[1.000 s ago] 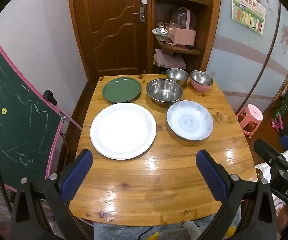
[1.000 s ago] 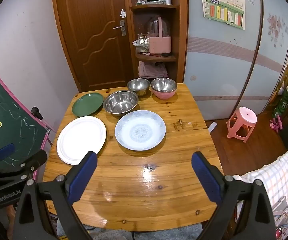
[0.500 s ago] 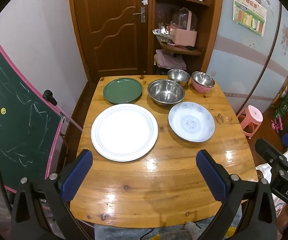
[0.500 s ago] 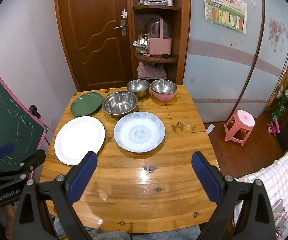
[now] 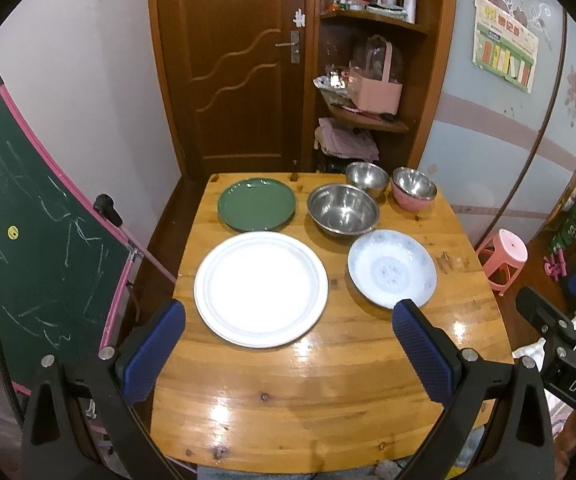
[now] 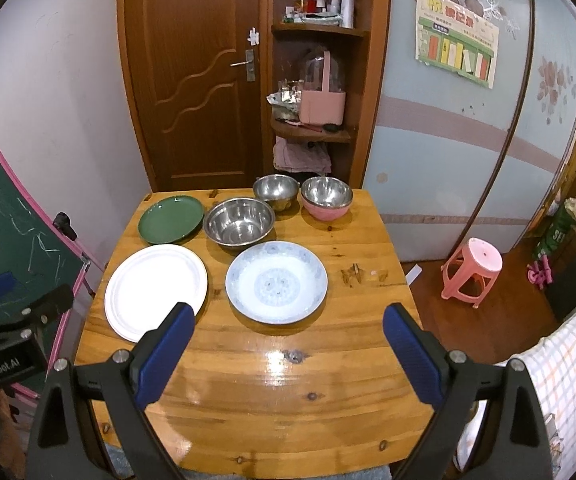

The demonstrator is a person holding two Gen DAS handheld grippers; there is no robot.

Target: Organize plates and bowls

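On the wooden table (image 5: 328, 392) lie a large white plate (image 5: 261, 288), a green plate (image 5: 256, 203) behind it, a pale blue patterned dish (image 5: 392, 273), a large steel bowl (image 5: 343, 209), a small steel bowl (image 5: 367, 178) and a pink bowl (image 5: 413, 193). The same set shows in the right wrist view: white plate (image 6: 155, 289), blue dish (image 6: 276, 281), green plate (image 6: 171, 216), large steel bowl (image 6: 239, 220). My left gripper (image 5: 288, 352) is open above the table's near part. My right gripper (image 6: 288, 354) is open too, nothing between its fingers.
A green chalkboard (image 5: 27, 248) leans at the table's left. Behind the table stand a brown door (image 5: 235, 72) and corner shelves with a pink basket (image 5: 376, 88). A pink stool (image 6: 472, 270) stands on the floor at right. A checked cloth (image 6: 560, 380) hangs at near right.
Both grippers have drawn back and risen slightly, so the table and dishes sit a bit lower and farther in view. No dish has moved; both grippers stay open.
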